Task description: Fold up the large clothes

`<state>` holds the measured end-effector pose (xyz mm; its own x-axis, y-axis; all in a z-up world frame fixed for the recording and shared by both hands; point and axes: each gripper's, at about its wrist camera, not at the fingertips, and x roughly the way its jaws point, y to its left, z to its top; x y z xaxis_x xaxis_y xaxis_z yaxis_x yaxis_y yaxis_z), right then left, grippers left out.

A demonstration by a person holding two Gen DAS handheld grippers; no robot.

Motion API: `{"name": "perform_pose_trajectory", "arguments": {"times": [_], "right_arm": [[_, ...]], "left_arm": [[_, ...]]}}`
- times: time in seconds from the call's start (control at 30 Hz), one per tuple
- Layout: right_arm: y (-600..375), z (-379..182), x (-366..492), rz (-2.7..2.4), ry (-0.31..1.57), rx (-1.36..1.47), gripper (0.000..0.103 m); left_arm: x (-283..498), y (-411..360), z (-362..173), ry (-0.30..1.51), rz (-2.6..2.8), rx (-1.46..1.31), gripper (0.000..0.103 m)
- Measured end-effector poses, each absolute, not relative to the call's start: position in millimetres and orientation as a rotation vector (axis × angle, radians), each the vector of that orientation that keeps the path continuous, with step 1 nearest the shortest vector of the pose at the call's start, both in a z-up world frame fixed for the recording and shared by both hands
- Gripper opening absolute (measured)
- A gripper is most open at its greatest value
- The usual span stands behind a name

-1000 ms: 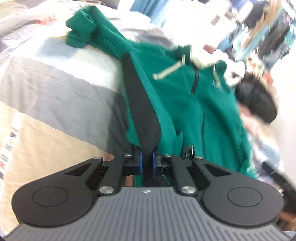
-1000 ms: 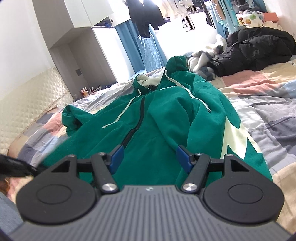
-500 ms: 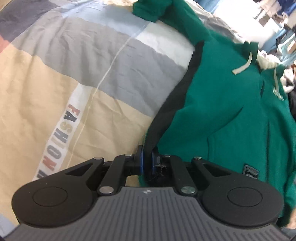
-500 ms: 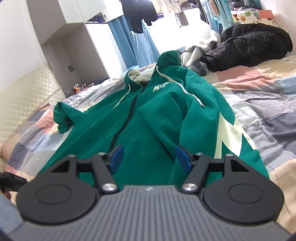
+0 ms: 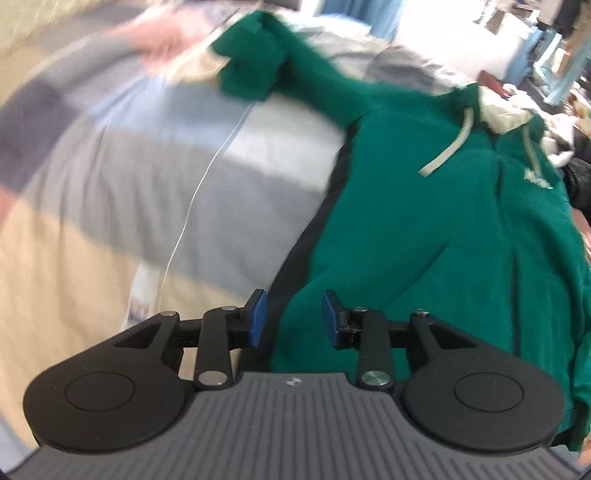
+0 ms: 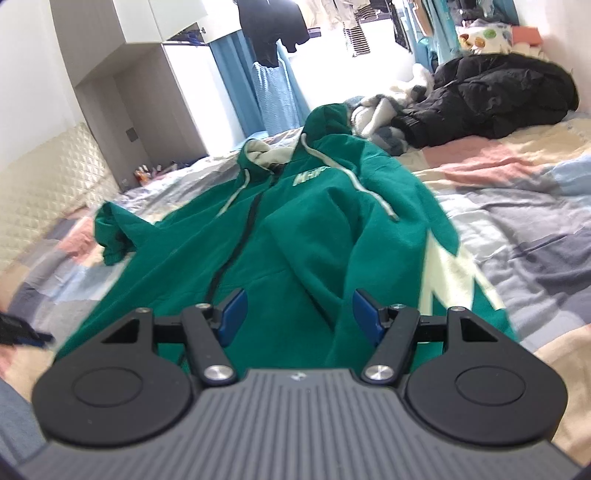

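A large green zip hoodie (image 6: 295, 236) with white drawstrings lies face up on the patchwork bed, hood at the far end. In the left wrist view the hoodie (image 5: 424, 221) fills the right half, its black-edged side hem running down to my left gripper (image 5: 294, 318), which is open with the hem corner lying between its jaws, not clamped. One sleeve (image 5: 255, 66) stretches up and left. My right gripper (image 6: 299, 314) is open and empty, just above the hoodie's bottom hem.
A patchwork bedspread (image 5: 129, 184) covers the bed. A black puffer jacket (image 6: 495, 96) and a pile of pale clothes (image 6: 376, 114) lie at the far right. Clothes hang at the window (image 6: 273, 33). A padded headboard wall (image 6: 40, 184) runs along the left.
My left gripper was shut on the hoodie's side hem and has now opened, letting it go. The hem has dropped flat on the bed. My right gripper stayed open and barely shifted.
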<state>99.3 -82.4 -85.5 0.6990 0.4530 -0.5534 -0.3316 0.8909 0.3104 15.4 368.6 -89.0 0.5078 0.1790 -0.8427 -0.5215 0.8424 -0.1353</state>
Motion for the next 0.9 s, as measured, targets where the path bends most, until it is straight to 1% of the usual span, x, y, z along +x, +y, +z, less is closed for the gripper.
{"name": "perform_pose_trajectory", "arguments": {"times": [0.1,0.3,0.43,0.67,0.8,0.9], "right_arm": [[-83.5,-88.1,102.8,0.367,0.669,0.145,0.065],[-108.5,-96.0,118.3,0.222,0.723,0.218,0.065],[-116.0,-102.8,123.1,0.154,0.756,0.183,0.065],[-131.3,-110.0,126.3,0.092,0.816,0.205,0.065],[-142.8,-107.4,134.7,0.109,0.815,0.183,0.065],[-157.8,-106.5,141.5,0.104,0.821,0.245,0.065]], "left_arm": [[33.6,351.3,-55.8,0.903,0.407,-0.330,0.038],[72.8,310.3,6.2,0.825,0.311,-0.252,0.038],[100.9,267.1,33.6,0.791,0.217,-0.212,0.038],[151.5,162.1,46.7,0.772,0.007,-0.211,0.038],[188.1,91.9,37.7,0.743,-0.083,-0.201,0.038],[211.8,42.0,28.1,0.720,-0.136,-0.159,0.038]]}}
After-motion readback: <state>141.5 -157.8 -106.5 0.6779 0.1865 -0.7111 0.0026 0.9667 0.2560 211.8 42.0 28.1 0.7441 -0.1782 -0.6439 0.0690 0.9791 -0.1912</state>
